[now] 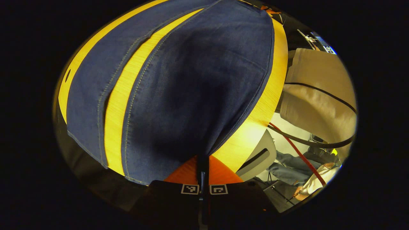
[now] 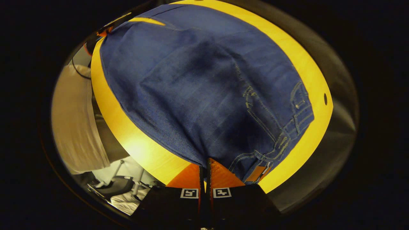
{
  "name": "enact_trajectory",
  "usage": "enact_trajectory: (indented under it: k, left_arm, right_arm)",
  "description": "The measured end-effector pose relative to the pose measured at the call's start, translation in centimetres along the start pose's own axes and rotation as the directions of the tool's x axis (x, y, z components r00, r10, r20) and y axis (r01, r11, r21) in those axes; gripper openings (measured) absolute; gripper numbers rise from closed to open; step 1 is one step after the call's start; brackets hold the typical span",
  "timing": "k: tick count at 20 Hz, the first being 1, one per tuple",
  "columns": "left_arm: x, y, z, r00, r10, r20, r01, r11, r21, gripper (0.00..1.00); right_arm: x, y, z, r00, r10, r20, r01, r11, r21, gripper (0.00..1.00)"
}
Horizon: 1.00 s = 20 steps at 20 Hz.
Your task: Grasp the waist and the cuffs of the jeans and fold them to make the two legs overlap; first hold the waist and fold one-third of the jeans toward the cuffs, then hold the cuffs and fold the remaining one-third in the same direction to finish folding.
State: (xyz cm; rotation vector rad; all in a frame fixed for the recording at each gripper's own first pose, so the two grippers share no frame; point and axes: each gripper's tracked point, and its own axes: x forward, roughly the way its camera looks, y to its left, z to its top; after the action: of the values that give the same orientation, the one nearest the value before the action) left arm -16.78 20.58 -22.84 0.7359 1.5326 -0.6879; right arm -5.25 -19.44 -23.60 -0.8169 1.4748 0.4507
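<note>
Dark blue jeans [image 1: 198, 80] lie spread on the yellow wooden table [image 1: 121, 95], the two legs apart with a strip of table between them. In the left gripper view the near leg's cuff end gathers into my left gripper [image 1: 203, 158], which is shut on the denim; the far leg [image 1: 92, 95] lies flat. In the right gripper view the seat and waistband [image 2: 297, 118] of the jeans [image 2: 198, 80] show, with a brown patch [image 2: 257, 174] by the waist. My right gripper [image 2: 207, 161] is shut on the waist's near edge, next to that patch.
A person in pale clothing [image 1: 316, 89] stands at the table's edge, also seen as a pale sleeve [image 2: 76, 127]. Cables [image 1: 300, 153] and a chair [image 1: 258, 156] are below the table edge. The table [image 2: 127, 140] has a small hole [image 2: 325, 99] near its rim.
</note>
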Motion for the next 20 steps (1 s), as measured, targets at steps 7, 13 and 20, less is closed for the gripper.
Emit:
enact_trajectory:
  k: [7, 13, 20]
  left_arm:
    - [-6.8, 4.9, 1.3, 0.999, 0.02, -0.025, -0.02, 1.0, -0.023, 0.0]
    - [-10.8, 10.7, 3.6, 0.996, 0.085, -0.034, -0.087, 0.993, -0.083, 0.0]
    - [-12.8, 21.2, 7.4, 0.967, 0.248, -0.05, -0.253, 0.956, -0.146, 0.0]
  right_arm:
    - [-4.7, -3.9, 5.0, 0.988, -0.062, 0.144, 0.037, 0.985, 0.167, 0.0]
    - [-7.5, -10.9, 11.7, 0.942, -0.188, 0.278, 0.092, 0.941, 0.325, 0.0]
    - [-3.3, -17.0, 18.4, 0.907, -0.26, 0.331, 0.097, 0.894, 0.437, 0.02]
